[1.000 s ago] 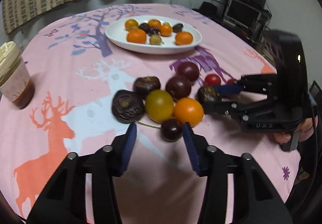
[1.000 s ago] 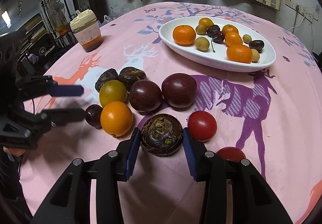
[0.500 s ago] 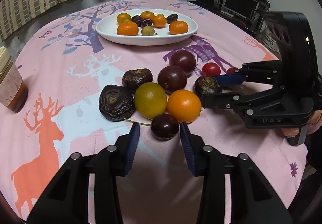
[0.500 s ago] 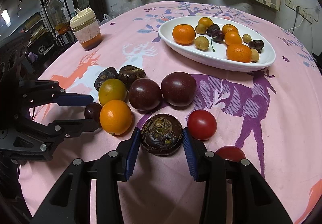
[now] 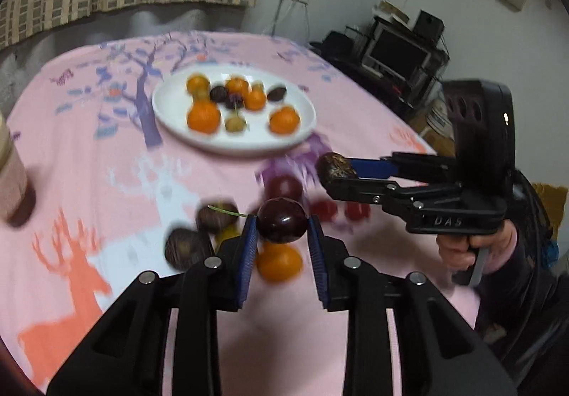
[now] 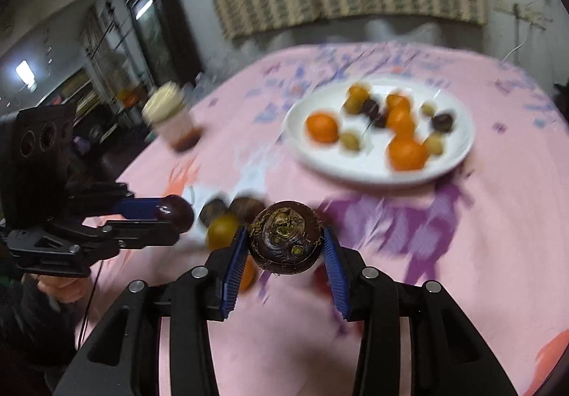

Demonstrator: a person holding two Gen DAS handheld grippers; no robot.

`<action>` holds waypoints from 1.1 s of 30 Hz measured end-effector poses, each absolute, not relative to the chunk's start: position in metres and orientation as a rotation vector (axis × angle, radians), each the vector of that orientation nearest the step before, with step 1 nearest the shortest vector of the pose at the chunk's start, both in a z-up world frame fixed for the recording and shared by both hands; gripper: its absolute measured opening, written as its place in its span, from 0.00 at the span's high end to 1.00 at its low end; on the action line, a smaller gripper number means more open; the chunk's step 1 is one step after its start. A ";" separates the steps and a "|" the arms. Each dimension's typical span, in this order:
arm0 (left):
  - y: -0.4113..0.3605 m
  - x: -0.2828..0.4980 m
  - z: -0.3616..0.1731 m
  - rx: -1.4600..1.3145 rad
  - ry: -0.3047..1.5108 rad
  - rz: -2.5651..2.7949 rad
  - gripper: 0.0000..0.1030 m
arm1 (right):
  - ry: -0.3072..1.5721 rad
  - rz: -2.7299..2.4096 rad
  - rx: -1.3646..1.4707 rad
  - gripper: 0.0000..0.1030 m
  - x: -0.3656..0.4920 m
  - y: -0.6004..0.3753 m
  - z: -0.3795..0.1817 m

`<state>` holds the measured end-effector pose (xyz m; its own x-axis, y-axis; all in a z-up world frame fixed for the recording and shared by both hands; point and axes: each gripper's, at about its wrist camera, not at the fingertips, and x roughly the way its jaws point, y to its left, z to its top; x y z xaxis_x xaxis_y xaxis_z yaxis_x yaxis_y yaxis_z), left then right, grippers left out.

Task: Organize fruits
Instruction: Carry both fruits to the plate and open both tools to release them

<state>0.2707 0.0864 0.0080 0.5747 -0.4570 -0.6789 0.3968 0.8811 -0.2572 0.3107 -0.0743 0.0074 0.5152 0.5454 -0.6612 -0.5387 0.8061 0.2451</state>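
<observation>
Jaws closing on cherry (image 5: 282,221); plate (image 5: 302,127) holds, seemingly, oranges (image 5: 203,117).

Your two grippers are matte black with blue ribbed pads (image 5: 249,255) and silver screw heads. The right gripper (image 5: 341,172) shows raised "DAS" lettering; your hand (image 5: 462,246) leaves what looks like a dark sleeve (image 5: 515,275).

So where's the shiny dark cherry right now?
The cherry sits between the closing left gripper fingers, lifted above the orange fruit on the pink tablecloth. In the left wrist view it hangs centre, short of the white plate.
</observation>
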 end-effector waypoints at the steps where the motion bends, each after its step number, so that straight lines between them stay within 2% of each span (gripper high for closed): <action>1: 0.084 0.285 0.015 -0.077 0.808 -0.483 0.73 | 0.770 0.618 0.014 0.59 0.320 -0.077 0.013; 4: 0.072 0.338 0.024 -0.081 0.801 -0.432 0.72 | 0.720 0.509 0.024 0.58 0.360 -0.084 0.019; 10: 0.037 0.429 -0.002 0.061 0.860 -0.218 0.72 | 0.759 0.425 0.071 0.58 0.440 -0.091 -0.003; 11: 0.035 0.435 -0.005 0.070 0.869 -0.192 0.70 | 0.760 0.423 0.072 0.55 0.444 -0.092 -0.005; 12: 0.034 0.441 -0.008 0.082 0.881 -0.153 0.56 | 0.758 0.416 0.066 0.42 0.447 -0.093 -0.007; 13: 0.035 0.441 -0.009 0.087 0.877 -0.123 0.48 | 0.755 0.400 0.055 0.36 0.446 -0.095 -0.008; 14: 0.036 0.439 -0.008 0.092 0.862 -0.101 0.37 | 0.745 0.396 0.048 0.36 0.443 -0.097 -0.007; 15: 0.038 0.433 -0.005 0.103 0.835 -0.082 0.33 | 0.733 0.399 0.033 0.36 0.435 -0.096 -0.006; 22: 0.053 0.369 0.011 0.122 0.774 -0.008 0.24 | 0.701 0.429 -0.007 0.33 0.388 -0.097 0.008; 25: 0.061 0.333 0.012 0.103 0.759 0.023 0.15 | 0.685 0.462 -0.046 0.32 0.359 -0.093 0.007; 31: 0.072 0.289 -0.007 0.017 0.747 0.017 0.14 | 0.708 0.530 -0.073 0.32 0.322 -0.083 -0.005; 33: 0.080 0.283 -0.014 -0.007 0.797 0.027 0.14 | 0.734 0.544 -0.092 0.32 0.315 -0.082 -0.011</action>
<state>0.2830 0.0805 -0.0142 0.6986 0.0216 -0.7152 -0.0271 0.9996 0.0037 0.3151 -0.0817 -0.0106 0.6109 0.4391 -0.6588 -0.5022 0.8582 0.1063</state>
